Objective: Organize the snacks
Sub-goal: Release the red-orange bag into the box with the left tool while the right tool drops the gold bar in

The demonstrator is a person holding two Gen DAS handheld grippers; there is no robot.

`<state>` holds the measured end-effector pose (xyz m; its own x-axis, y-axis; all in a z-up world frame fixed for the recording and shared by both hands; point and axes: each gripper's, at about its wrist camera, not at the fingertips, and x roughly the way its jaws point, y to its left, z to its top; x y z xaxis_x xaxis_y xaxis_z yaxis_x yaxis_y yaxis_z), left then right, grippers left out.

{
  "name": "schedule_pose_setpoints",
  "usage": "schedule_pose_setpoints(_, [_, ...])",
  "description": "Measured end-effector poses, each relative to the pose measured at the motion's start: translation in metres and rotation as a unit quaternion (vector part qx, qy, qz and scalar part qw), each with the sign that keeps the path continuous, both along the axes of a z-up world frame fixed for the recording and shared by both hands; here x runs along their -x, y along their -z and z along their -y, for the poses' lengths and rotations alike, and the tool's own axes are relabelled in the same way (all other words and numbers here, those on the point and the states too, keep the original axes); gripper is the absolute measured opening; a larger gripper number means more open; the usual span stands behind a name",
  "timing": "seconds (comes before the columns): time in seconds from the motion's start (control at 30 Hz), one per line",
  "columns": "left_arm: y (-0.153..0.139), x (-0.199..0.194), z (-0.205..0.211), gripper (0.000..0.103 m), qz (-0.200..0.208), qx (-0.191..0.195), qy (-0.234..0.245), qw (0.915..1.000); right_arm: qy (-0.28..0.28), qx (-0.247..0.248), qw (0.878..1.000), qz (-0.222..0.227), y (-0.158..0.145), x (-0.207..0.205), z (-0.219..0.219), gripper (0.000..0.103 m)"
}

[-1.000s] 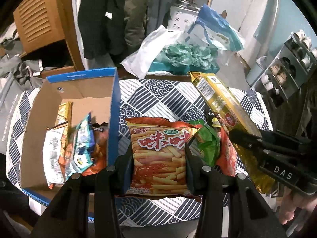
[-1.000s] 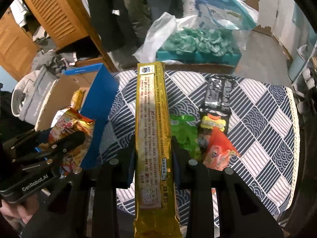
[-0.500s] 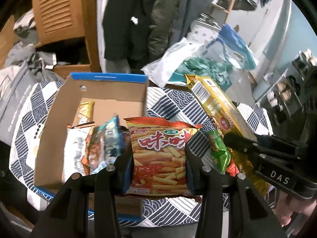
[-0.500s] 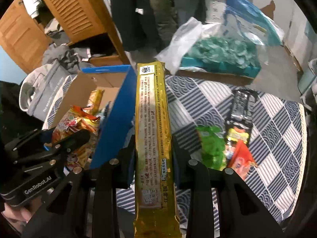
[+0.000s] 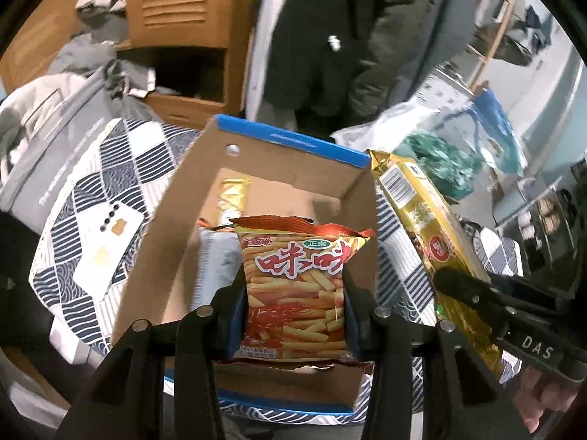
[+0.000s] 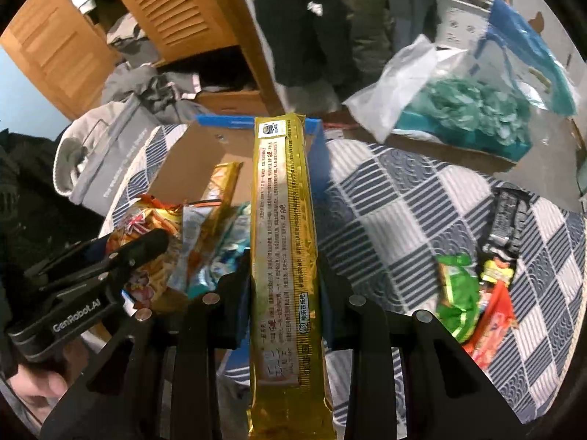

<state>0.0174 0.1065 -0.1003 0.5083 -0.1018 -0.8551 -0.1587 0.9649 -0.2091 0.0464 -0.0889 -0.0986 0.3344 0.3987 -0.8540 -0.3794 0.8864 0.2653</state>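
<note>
Orange and red, the crinkled foil bag of fry-shaped snacks (image 5: 299, 286) sits pinched between the fingers of my left gripper (image 5: 293, 293), held above the open brown cardboard box with the blue rim (image 5: 290, 139). My right gripper (image 6: 284, 293) is clamped on the long gold foil biscuit pack (image 6: 284, 242), which stands up along the fingers with its far end over the box's right wall. Only my left camera shows the white phone-like slab (image 5: 110, 245) lying on the cloth to the left of the box, while only my right camera shows the loose heap on the far right of the table: a green snack packet (image 6: 456, 293), a red-orange packet (image 6: 491, 326) touching it, and a dark wrapper (image 6: 508, 220) just beyond. Inside the box my right view picks out a slim gold-wrapped stick (image 6: 216, 201) lying over a silver and blue packet (image 6: 220, 253), though blur keeps me from counting what else lies there. Everything rests on a table under a navy and white patterned cloth (image 6: 396, 198). Behind it are slatted wooden doors (image 6: 190, 3), a grey bag (image 6: 106, 146), hanging dark coats (image 5: 330, 29) and a clear plastic bag of teal stuff (image 6: 473, 106).
</note>
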Motion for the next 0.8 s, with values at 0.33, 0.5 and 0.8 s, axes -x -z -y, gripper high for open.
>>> schedule_pose_setpoints(0.33, [0.028, 0.000, -0.029, 0.045, -0.032, -0.009, -0.027, 0.9991, -0.026, 0.002, 0.999, -0.022, 0.014, -0.003, -0.050, 0.029])
schedule_pose_setpoints(0.5, [0.037, -0.006, -0.033, 0.044, -0.049, -0.008, -0.041, 0.9979, -0.028, 0.006, 0.999, -0.037, 0.027, -0.007, -0.063, 0.029])
schedule_pose_setpoints(0.8, [0.045, -0.008, -0.036, 0.049, -0.063, -0.008, -0.053, 0.9965, -0.026, 0.015, 0.998, -0.051, 0.042, -0.014, -0.075, 0.029])
